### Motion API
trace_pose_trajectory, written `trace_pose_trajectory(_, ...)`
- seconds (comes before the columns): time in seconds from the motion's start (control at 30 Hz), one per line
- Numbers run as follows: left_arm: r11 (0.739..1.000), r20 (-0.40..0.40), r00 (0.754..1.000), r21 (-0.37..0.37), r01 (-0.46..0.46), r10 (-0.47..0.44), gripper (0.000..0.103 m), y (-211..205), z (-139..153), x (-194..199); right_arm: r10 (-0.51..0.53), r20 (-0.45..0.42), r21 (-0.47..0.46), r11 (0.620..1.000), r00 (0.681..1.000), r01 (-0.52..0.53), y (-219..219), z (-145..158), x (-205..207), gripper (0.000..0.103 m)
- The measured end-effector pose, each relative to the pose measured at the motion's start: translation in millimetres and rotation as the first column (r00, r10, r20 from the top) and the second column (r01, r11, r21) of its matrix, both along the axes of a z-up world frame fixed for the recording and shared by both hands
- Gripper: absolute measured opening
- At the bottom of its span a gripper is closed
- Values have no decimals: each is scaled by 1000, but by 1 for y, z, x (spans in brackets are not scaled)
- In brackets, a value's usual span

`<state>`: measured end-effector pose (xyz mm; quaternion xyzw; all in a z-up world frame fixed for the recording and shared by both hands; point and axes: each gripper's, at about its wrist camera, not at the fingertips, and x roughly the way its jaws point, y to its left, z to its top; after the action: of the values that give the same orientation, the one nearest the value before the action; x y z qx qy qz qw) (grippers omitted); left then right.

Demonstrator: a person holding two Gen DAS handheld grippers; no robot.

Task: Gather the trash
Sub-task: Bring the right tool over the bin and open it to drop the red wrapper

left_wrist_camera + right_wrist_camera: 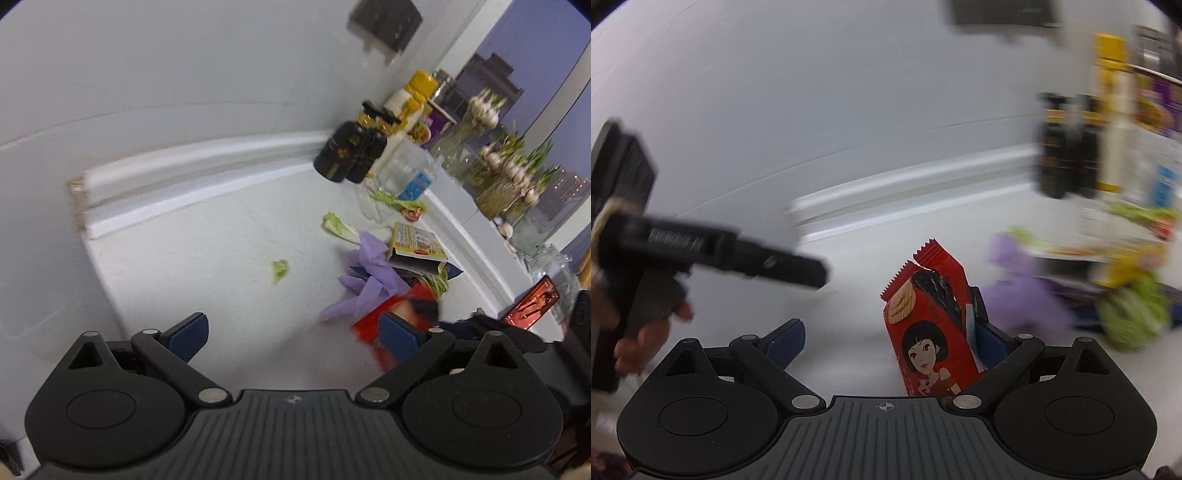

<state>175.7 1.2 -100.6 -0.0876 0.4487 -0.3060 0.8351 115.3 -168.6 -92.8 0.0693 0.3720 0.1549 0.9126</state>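
Red foil snack wrapper (923,325) up close, standing on end between the fingers of the right gripper (888,341), leaning on the right-hand pad only. Jaws spread wide, so not pinched at all. Left gripper (293,336) also wide open, nothing between its fingers, hovering over the white countertop (221,240). Just past the wrapper, crumpled purple rubber glove (364,284), touching an open yellow cardboard box (415,245). Small green leaf scrap (280,270) off on its own, well apart from the pile. Bigger pale cabbage piece (338,227) beyond the glove. Further back, dark black bottles (349,155) against the wall. Pretty blurry on the right-wrist side.
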Motion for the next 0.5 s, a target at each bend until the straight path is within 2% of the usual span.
trace_pose_trajectory(0.13, 999, 34, 998, -25, -46, 47, 93, 51, 9, -19, 199, -7, -65, 978, 980, -199, 67, -4, 7, 97)
trace_pose_trajectory(0.23, 995, 15, 997, -59, -80, 81, 84, 81, 6, -28, 313, -13, -119, 942, 950, -312, 114, -11, 10, 97)
trace_pose_trajectory(0.3, 991, -19, 993, -73, -115, 114, 71, 98, 0, -33, 384, -20, -145, 913, 923, -382, 140, -16, 11, 97)
trace_pose_trajectory(0.43, 975, -89, 981, -126, -181, 171, 53, 119, -16, -38, 498, -32, -223, 842, 867, -492, 184, -28, 8, 97)
trace_pose_trajectory(0.5, 969, -119, 973, -129, -211, 196, 32, 125, -26, -39, 534, -33, -242, 816, 845, -525, 200, -34, 5, 97)
